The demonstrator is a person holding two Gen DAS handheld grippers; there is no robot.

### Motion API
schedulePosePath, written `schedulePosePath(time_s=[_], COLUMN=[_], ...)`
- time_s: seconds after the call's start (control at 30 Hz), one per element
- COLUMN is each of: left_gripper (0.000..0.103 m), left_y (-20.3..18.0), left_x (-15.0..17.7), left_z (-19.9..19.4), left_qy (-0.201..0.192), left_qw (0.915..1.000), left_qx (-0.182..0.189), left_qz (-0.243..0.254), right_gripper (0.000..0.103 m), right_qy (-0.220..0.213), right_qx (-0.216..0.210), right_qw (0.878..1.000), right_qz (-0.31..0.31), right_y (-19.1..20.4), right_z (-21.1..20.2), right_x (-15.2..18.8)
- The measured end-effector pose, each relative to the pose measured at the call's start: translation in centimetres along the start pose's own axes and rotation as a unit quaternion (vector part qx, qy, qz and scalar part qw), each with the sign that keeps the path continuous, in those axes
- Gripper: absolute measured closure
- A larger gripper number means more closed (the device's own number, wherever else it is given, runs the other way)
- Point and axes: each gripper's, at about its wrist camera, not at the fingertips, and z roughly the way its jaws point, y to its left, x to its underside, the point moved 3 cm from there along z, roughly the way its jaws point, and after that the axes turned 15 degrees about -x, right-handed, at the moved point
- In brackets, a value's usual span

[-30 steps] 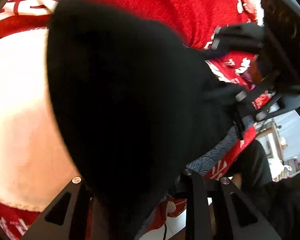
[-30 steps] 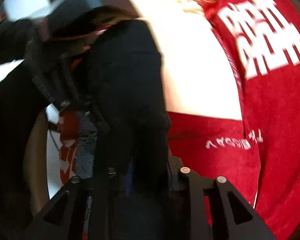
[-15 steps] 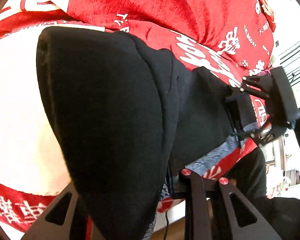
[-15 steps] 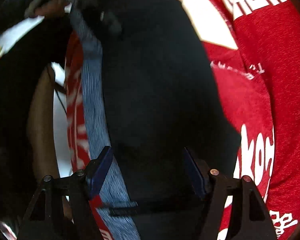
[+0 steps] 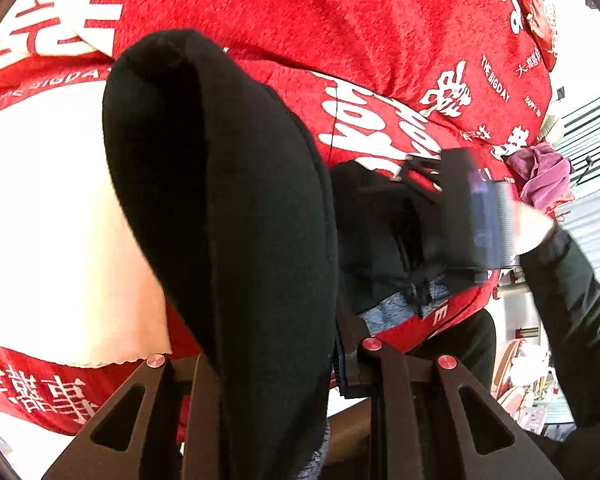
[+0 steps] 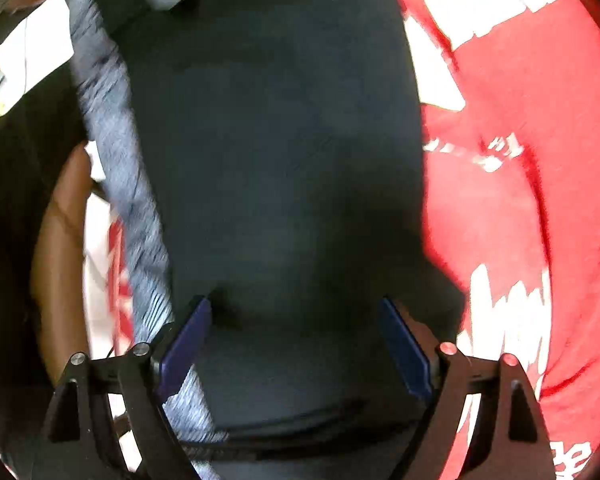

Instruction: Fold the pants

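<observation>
The black pants [image 5: 228, 216] lie on a red blanket with white characters [image 5: 380, 40]. My left gripper [image 5: 284, 360] is shut on a thick fold of the pants, which bulges up and hides its fingertips. In the right wrist view the pants [image 6: 284, 140] lie flat, with a grey-blue waistband edge [image 6: 120, 168] along their left side. My right gripper [image 6: 296, 320] is open just above the pants, its blue pads [image 6: 404, 344] spread wide with nothing between them. It also shows in the left wrist view [image 5: 472, 216], at the far end of the pants.
A white patch of the bedding [image 5: 52, 216] lies to the left of the pants. A purple cloth [image 5: 540, 176] sits at the far right of the bed. A brown wooden bed edge [image 6: 56, 264] runs on the left, with the floor beyond it.
My right gripper has let go of the pants and opened wide over them, and the pants now lie flat. My left gripper still holds its fold.
</observation>
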Motion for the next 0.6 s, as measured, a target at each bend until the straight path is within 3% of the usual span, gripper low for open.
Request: schedulePosePath(time_s=[0.07, 0.1, 0.3, 0.43, 0.47, 0.6], left_gripper=[0.078, 0.078, 0.078, 0.078, 0.078, 0.079], left_y=[-0.8, -1.2, -4.6, -7.0, -7.8, -11.1], left_x=[-0.4, -0.6, -1.7, -2.7, -2.9, -3.2], left_z=[-0.6, -0.9, -1.5, -1.9, -2.1, -2.2], left_qy=[-0.002, -0.005, -0.004, -0.008, -0.010, -0.009], left_qw=[1.0000, 1.0000, 0.9999, 0.9998, 0.9997, 0.9986], left_qx=[0.005, 0.003, -0.009, -0.006, -0.008, -0.025], left_qz=[-0.003, -0.002, 0.009, 0.015, 0.020, 0.047], right_gripper=[0.014, 0.012, 0.011, 0.009, 0.008, 0.008], right_qy=[0.017, 0.023, -0.063, -0.016, -0.051, -0.094], right_qx=[0.039, 0.038, 0.004, 0.030, 0.035, 0.058], right_qw=[0.999, 0.999, 0.996, 0.998, 0.996, 0.985], right_qz=[0.026, 0.032, 0.059, 0.060, 0.069, 0.136], right_y=[-1.7, -2.1, -2.5, -1.5, -1.5, -3.1], right_z=[1.6, 2.3, -2.4, 1.1, 0.9, -2.1], right_x=[-0.2, 0.0, 1.5, 3.2, 3.1, 5.1])
